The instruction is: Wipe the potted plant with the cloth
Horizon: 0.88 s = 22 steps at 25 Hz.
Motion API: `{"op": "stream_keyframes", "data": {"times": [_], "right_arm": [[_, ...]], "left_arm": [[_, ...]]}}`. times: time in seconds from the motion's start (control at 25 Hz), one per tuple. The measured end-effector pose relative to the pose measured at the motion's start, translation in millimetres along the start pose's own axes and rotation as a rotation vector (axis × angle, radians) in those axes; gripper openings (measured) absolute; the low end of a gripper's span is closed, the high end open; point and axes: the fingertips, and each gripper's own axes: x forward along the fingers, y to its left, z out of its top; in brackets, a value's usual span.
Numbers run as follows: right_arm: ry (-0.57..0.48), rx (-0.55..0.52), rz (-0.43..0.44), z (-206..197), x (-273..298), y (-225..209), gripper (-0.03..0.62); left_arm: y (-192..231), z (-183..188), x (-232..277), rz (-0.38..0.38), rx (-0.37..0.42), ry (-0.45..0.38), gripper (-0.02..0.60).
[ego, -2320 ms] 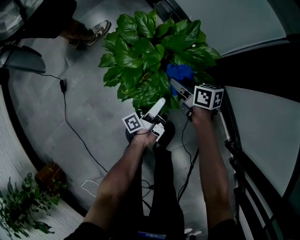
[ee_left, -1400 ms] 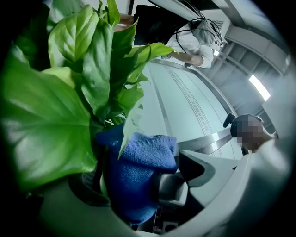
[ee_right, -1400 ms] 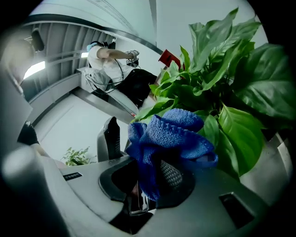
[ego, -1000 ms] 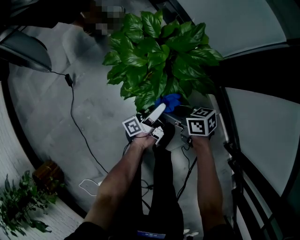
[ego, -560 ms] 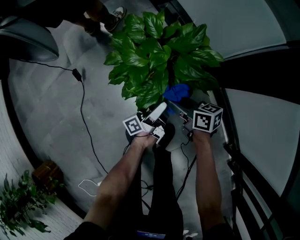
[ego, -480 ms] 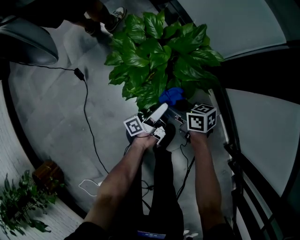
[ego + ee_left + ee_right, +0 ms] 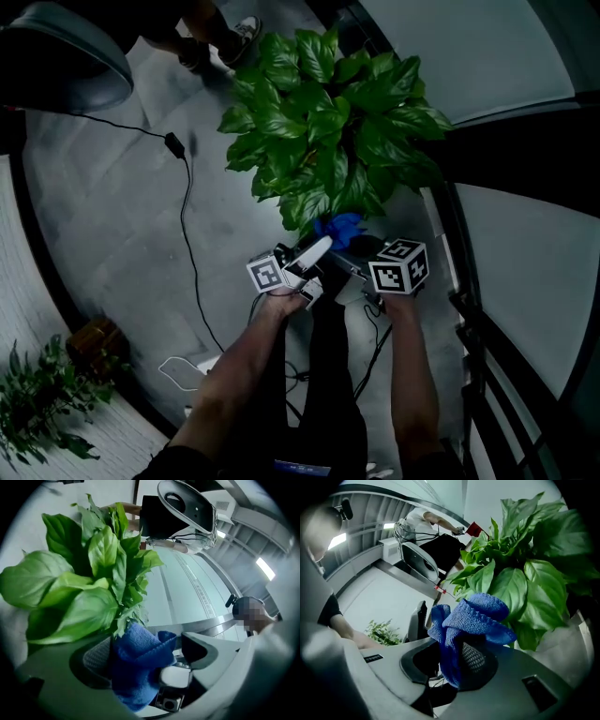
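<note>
Foliage of the potted plant (image 7: 328, 122) spreads over a grey floor (image 7: 112, 234) crossed by a black cable (image 7: 185, 211) in the head view, with a curved glass wall (image 7: 525, 253) at the right. The blue cloth (image 7: 339, 228) sits just under the lowest leaves, at the tips of the left gripper (image 7: 314, 253) and right gripper (image 7: 352, 267). In the left gripper view, its jaws stand apart, with the cloth and the other gripper's tip between them. In the right gripper view, its jaws are clamped on the bunched cloth, which touches a leaf, and a smaller plant (image 7: 384, 630) stands across the pale hall.
</note>
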Motion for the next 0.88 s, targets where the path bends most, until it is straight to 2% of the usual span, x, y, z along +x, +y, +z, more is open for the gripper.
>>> {"op": "stream_keyframes", "data": {"times": [0.24, 0.4, 0.64, 0.88], "right_arm": [[-0.125, 0.099, 0.032, -3, -34, 9, 0.098], [-0.224, 0.132, 0.059, 10, -60, 19, 0.098], [-0.301, 0.126, 0.047, 30, -87, 27, 0.098], [-0.390, 0.085, 0.047, 76, -86, 38, 0.099]], "left_arm": [[0, 14, -56, 0.085, -0.009, -0.091, 0.453], [-20, 38, -73, 0.098, 0.020, -0.164, 0.451], [-51, 73, -55, 0.055, 0.085, -0.249, 0.451], [-71, 142, -21, 0.024, 0.180, -0.333, 0.451]]}}
